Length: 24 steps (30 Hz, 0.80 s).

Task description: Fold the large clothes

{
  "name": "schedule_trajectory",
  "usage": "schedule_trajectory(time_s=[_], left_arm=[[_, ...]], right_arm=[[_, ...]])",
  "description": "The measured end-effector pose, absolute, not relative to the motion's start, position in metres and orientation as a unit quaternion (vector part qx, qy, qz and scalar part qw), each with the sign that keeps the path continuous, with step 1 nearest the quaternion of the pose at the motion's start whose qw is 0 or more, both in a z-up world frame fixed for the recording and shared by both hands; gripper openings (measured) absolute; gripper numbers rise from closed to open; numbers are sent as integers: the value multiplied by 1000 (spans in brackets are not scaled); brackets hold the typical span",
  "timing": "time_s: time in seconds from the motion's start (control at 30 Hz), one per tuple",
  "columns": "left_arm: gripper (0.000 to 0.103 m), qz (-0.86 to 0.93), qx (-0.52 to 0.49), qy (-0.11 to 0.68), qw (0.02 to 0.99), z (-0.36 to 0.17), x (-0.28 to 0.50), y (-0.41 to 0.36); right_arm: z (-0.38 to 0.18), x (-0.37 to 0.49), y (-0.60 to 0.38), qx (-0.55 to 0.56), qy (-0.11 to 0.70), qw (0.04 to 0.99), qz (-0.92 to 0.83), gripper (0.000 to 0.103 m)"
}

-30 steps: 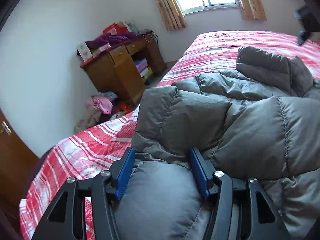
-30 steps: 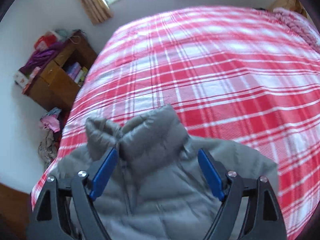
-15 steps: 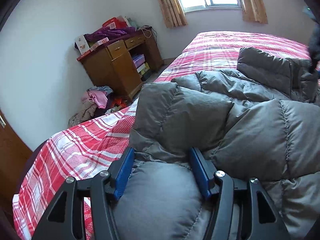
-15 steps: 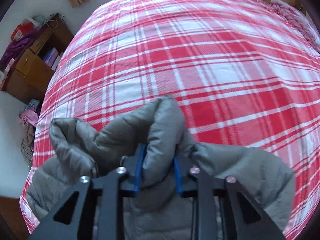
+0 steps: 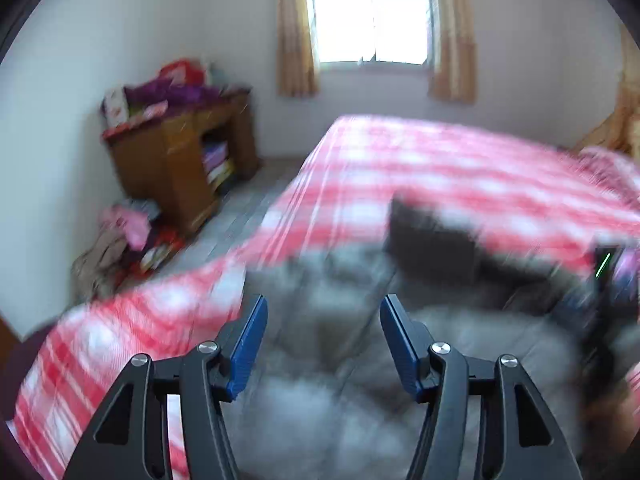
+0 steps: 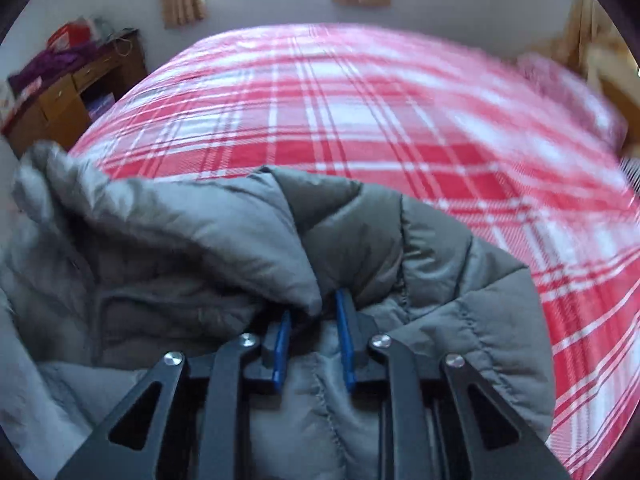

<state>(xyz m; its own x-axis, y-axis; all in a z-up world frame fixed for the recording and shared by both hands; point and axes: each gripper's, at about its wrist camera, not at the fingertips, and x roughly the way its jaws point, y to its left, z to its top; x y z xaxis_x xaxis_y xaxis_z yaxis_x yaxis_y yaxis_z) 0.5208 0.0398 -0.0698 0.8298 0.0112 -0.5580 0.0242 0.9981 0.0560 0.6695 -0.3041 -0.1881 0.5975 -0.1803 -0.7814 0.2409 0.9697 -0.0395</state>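
The right tongs (image 6: 312,320), wide a second ago, are now closing on the jacket (image 6: 224,240) collar; the left tongs (image 5: 322,332) are opening, releasing the jacket on the bed (image 6: 360,112).

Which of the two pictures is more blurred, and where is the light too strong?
Left wrist view: strong motion blur smears the grey puffer jacket and plaid bedspread; the window is blown out white; only the left claw stays sharp. Right wrist view: clearer, jacket folds crisp near the right claw, blur mainly at the right edge.
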Motion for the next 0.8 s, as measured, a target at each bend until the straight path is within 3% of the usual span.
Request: schedule_trajectory(time_s=[0.03,0.1,0.23,0.43,0.47,0.53,0.63,0.8], left_arm=[[77,-9,31,288,957,-54,533,33],[83,-17,12,297,955,-35,566,22],[83,6,-11,343,939,-39,649,-2],[82,34,-22,438,898,-113,699,-28],[76,40,-28,446,894,-125,696,-27],[31,42,-37,469,882,-149,686,-23],[20,42,-42,476,878,-164,663,-16],[18,70,-64,445,891,-172,626,1]], right_arm=[[-188,666,-299,17,423,897,-127,23],[-187,668,-299,12,418,899,-133,24],[-186,662,-323,76,409,903,-104,25],[-189,663,-326,109,400,906,-89,25],[-190,663,-325,111,399,906,-88,25],[-190,663,-328,120,398,906,-83,25],[-191,659,-331,130,396,906,-77,26],[-191,657,-332,135,395,906,-73,27]])
